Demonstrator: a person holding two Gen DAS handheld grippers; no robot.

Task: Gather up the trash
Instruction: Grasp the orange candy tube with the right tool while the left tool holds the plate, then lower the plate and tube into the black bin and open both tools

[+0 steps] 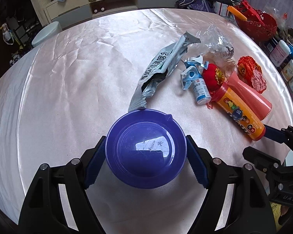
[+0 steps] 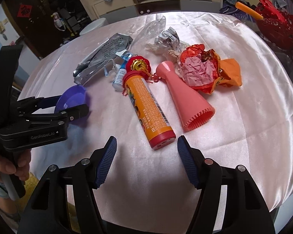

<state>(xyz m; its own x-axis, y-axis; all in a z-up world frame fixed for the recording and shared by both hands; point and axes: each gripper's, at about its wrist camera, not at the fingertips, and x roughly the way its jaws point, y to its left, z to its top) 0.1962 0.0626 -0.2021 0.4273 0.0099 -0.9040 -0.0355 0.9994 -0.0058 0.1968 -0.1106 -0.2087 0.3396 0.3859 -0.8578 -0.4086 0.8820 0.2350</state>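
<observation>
My left gripper (image 1: 145,150) is shut on a blue plastic bowl (image 1: 146,148), held just above the pink tablecloth; the bowl also shows in the right wrist view (image 2: 73,97). My right gripper (image 2: 145,156) is open and empty, just short of the red end of an orange candy tube (image 2: 146,109). Trash lies in a cluster: a grey foil wrapper (image 1: 160,68), a small white bottle (image 1: 201,89), a pink plastic cone (image 2: 183,97), crumpled red and orange paper (image 2: 203,70), a clear plastic bag (image 1: 214,39) and a red ornament (image 2: 138,64).
The round table (image 1: 68,78) wears a shiny pink cloth. A red basket (image 1: 257,23) and several jars (image 1: 283,58) stand at its right edge. A cabinet (image 1: 107,2) and a round stool (image 1: 46,33) stand beyond the far edge.
</observation>
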